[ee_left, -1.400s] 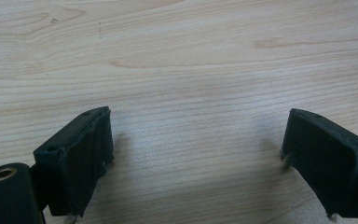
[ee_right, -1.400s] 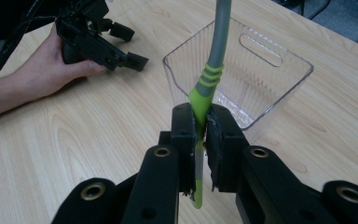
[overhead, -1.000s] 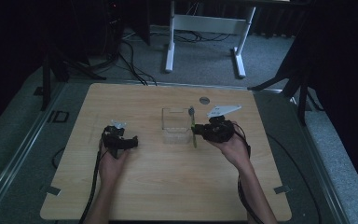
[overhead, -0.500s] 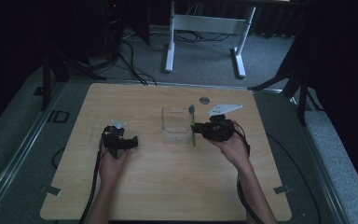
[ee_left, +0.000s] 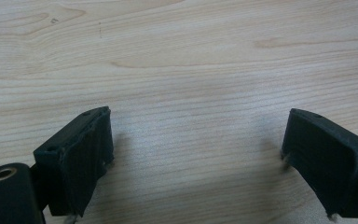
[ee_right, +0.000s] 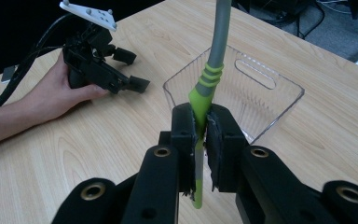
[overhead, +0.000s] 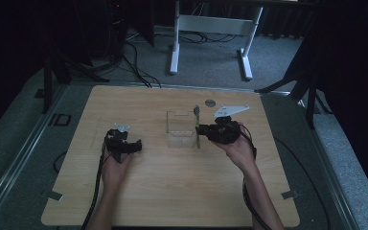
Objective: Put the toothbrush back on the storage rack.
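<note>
Status: right gripper (ee_right: 201, 128) has its jaws clamped on a green-and-grey utensil (ee_right: 204, 91), pinching the green section. Could be a spatula or brush; the working end isn't visible, so can't say which. Long axis runs roughly upright through the jaws, grey part rising past the top of the right gripper view, green tip poking out below the pads.

Key relation: clear plastic bin (ee_right: 261, 100) sits directly beyond the jaws, near wall just behind the utensil. In the high view the utensil (overhead: 197, 125) stands at the bin's (overhead: 179, 139) right edge, with the right gripper (overhead: 205, 131) to the right of that. Right hand is clearly the nearer one; my guess is the next move is a short carry left over the rim, then lower in.

Left gripper (overhead: 135, 145) rests on the table (overhead: 172, 191), well left of the bin, jaws wide, nothing between them, bare wood (ee_left: 191, 70) ahead.

Small round dark object (overhead: 210, 102) lies on the table beyond the bin, out of the way.
</note>
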`<state>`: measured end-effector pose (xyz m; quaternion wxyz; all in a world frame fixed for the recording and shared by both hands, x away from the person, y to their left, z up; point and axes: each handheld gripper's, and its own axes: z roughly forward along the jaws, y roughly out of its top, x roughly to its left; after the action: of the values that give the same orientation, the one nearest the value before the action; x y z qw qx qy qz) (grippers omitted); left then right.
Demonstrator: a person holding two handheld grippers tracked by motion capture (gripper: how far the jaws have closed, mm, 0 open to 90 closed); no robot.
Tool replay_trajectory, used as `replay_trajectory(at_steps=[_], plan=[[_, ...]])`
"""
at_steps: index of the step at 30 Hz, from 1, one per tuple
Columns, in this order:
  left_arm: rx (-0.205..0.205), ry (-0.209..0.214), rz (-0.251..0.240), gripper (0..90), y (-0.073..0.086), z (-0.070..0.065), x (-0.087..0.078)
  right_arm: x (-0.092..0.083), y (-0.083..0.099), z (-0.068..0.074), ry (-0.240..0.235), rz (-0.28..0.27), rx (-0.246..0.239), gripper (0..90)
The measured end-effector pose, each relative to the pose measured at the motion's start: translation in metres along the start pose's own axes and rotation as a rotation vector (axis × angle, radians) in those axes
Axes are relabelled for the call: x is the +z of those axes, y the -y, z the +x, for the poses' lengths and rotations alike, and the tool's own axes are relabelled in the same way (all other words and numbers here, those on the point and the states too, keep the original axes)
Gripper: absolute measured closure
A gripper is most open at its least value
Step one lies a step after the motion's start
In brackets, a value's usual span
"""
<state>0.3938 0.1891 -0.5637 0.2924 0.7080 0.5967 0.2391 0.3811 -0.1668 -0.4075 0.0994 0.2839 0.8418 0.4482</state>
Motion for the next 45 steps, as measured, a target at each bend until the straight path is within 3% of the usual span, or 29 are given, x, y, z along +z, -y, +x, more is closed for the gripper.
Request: replay_trajectory(at_steps=[45], plan=[[0.000,0.000,-0.001,9.2,0.000,0.000,0.000,0.002,-0.015,-0.001,-0.030,-0.119,0.050,81.8]])
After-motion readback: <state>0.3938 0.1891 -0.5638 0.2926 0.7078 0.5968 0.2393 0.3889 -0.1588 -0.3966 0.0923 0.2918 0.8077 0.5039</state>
